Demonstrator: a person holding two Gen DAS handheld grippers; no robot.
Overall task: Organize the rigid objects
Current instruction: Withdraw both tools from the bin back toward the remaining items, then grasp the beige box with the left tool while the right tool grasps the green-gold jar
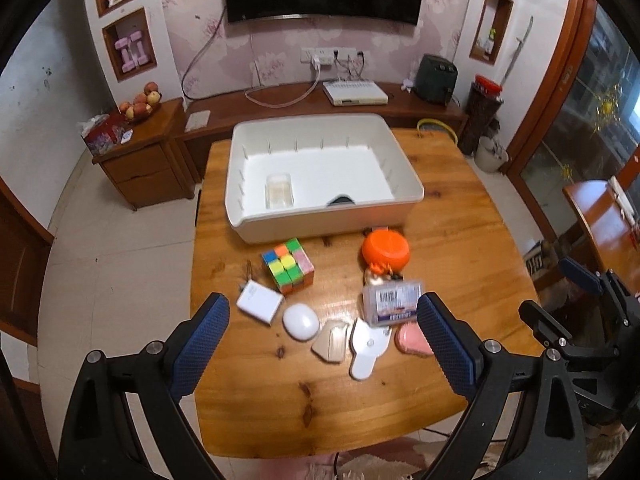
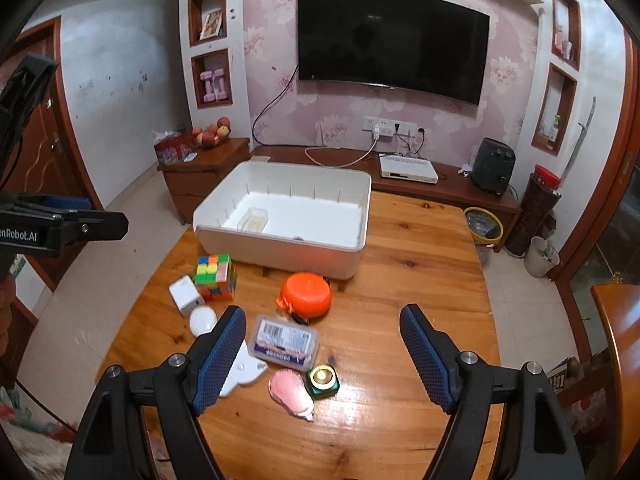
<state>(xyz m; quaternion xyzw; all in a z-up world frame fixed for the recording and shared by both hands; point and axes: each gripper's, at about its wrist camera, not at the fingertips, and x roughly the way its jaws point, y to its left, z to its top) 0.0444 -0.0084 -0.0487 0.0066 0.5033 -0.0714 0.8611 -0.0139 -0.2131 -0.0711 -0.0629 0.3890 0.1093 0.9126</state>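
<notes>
A white bin [image 1: 240,184] [image 2: 280,254] stands on the wooden table [image 1: 460,208] [image 2: 420,248], holding a small clear box [image 1: 279,190] [image 2: 253,219] and a dark object [image 1: 340,201]. In front lie a colour cube [image 1: 288,266] [image 2: 215,276], a white charger [image 1: 259,302] [image 2: 185,295], a white oval case [image 1: 300,322] [image 2: 202,320], an orange lid [image 1: 386,250] [image 2: 306,294], a barcode box [image 1: 392,302] [image 2: 285,342], a pink item [image 1: 412,340] [image 2: 291,394], a green square item [image 2: 322,378]. My left gripper [image 1: 322,344] is open above them. My right gripper [image 2: 322,354] is open too.
A beige item [image 1: 332,344] and a white flat piece [image 1: 366,350] [image 2: 244,370] lie near the front. A low wooden TV bench [image 1: 280,100] with a white set-top box [image 1: 354,93] runs behind the table. A bin [image 2: 482,226] stands at the right.
</notes>
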